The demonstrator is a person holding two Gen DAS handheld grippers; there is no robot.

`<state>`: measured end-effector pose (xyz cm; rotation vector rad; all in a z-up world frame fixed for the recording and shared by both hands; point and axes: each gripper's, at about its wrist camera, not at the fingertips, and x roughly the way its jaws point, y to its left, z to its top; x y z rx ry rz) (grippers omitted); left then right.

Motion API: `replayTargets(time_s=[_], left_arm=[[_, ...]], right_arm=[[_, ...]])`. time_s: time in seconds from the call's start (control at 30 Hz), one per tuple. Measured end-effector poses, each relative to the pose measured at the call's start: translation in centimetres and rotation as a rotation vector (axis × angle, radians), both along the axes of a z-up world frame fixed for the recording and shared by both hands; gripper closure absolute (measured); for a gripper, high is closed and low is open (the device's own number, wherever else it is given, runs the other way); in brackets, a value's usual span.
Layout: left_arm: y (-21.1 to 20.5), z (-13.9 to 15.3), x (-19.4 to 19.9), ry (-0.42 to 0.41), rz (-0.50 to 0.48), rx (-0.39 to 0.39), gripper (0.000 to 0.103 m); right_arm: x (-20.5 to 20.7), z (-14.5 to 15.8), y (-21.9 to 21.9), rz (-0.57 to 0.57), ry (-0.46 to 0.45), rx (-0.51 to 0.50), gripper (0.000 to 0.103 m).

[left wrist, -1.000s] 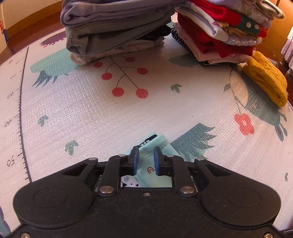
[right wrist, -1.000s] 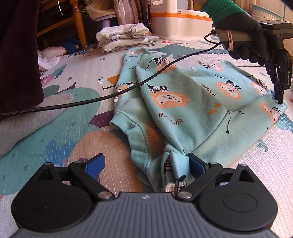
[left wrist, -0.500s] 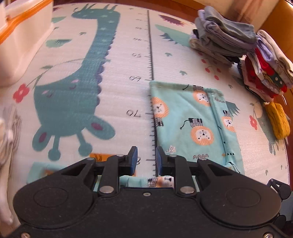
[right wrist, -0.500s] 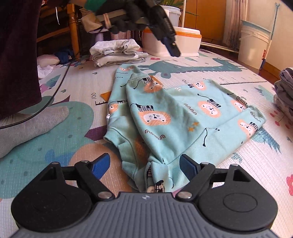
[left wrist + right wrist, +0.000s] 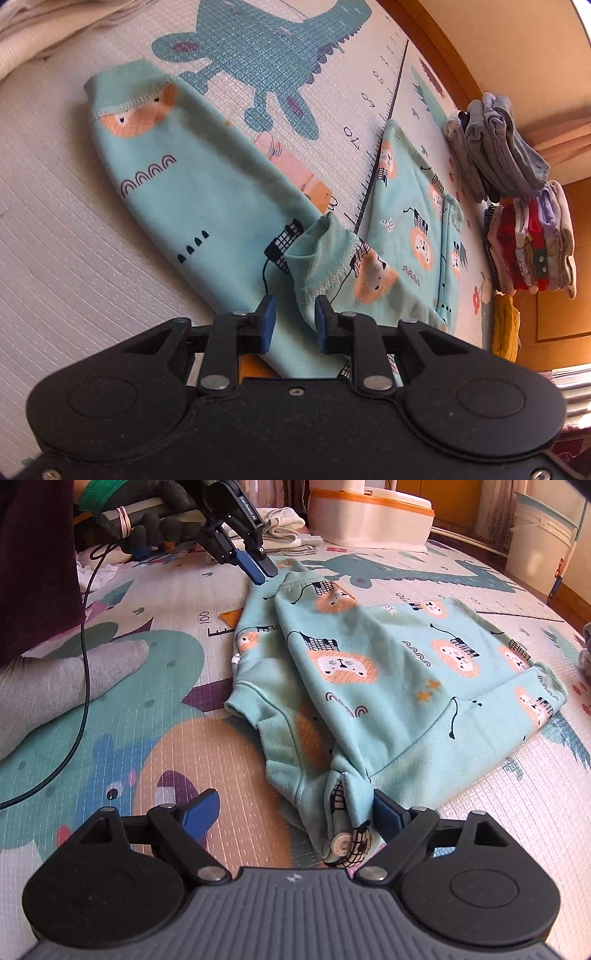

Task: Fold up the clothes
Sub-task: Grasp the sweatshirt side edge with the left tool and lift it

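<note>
Hovering left hand-held gripper [image 5: 291,317], narrowly parted, empty | right hand-held gripper [image 5: 295,812] opening (sweatshirt [image 5: 388,686] edge between jaws)

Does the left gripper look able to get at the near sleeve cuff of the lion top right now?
Probably yes. The left gripper has its narrow jaws right at the raised cuff of the lion top, and nothing lies between them.

The left tongs [image 5: 291,317] stand with a narrow gap between the 2 blue pads [image 5: 266,320], nothing pinched. Just ahead lies a mint lion-print sweatshirt [image 5: 410,229] on the play mat [image 5: 74,229]: 1 sleeve [image 5: 177,177] stretches ahead-left, a second cuff [image 5: 325,254] stands up beside the right pad. Far right, 2 stacks of folded clothes [image 5: 532,236].
</note>
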<state>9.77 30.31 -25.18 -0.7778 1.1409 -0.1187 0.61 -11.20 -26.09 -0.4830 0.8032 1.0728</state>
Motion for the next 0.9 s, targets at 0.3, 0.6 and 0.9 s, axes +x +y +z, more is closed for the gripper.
replayTargets(time_s=[0.3,0.6,0.9], left_arm=[[-0.3,-1.5,0.6,-0.005,0.02,-0.077,0.084],[-0.7,-2.2,0.8,-0.015,0.038,-0.076,0.084],[-2.8,1.6,2.0,-0.104,-0.062,0.013,0.099]], right_arm=[[0.4,0.4,-0.2,-0.017,0.005,0.02,0.017],[0.7,0.7,-0.5,-0.036,-0.006,0.04,0.018],[0.4,0.6,-0.5,-0.031,-0.012,0.066,0.018]])
